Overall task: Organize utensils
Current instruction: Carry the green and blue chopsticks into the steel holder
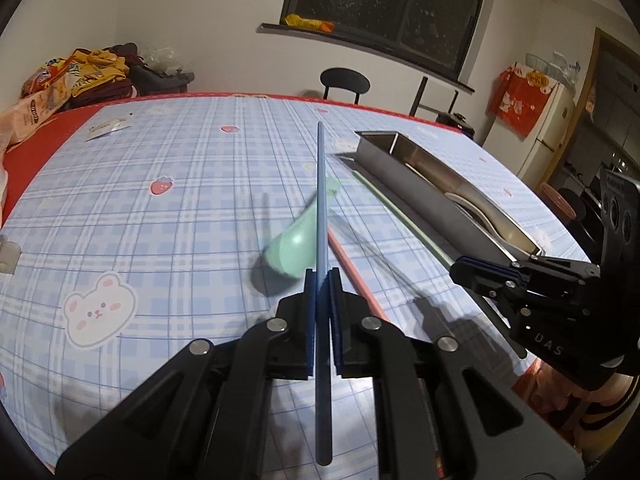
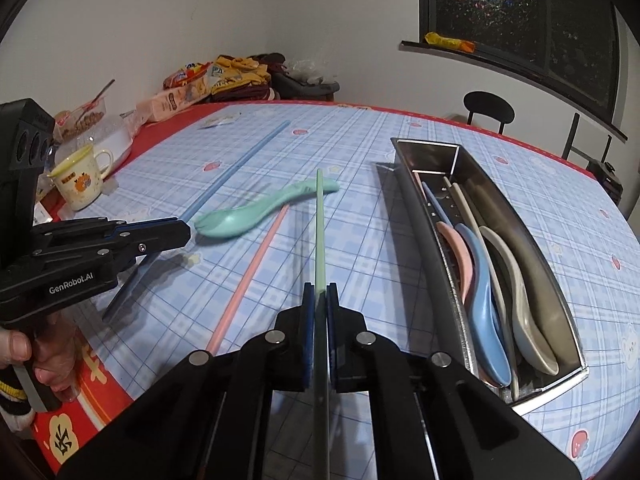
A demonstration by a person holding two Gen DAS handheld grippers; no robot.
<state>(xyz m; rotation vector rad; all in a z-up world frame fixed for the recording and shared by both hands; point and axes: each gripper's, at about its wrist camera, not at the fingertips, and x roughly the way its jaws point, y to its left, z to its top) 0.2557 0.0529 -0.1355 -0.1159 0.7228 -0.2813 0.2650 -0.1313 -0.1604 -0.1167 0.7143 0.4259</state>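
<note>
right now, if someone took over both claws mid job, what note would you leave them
Left claw: shut on the blue chopstick, lifted off the table.
Right claw: shut on the green chopstick.
Metal tray: already holds pink, blue and beige spoons plus a grey utensil.
Still on the checked tablecloth: the green spoon and the pink chopstick, both left of the tray.
Left to do: put both held chopsticks in the tray, then the spoon and pink chopstick.

My right gripper point(image 2: 320, 292) pinches one chopstick point(image 2: 319, 232), pointing ahead. Left of it on the table point(image 2: 360, 240): another chopstick point(image 2: 256, 264), then a spoon point(image 2: 248, 212). Right: metal tray point(image 2: 436, 264) with spoons point(image 2: 484, 292) inside. Mug point(image 2: 82, 180) far left.
</note>
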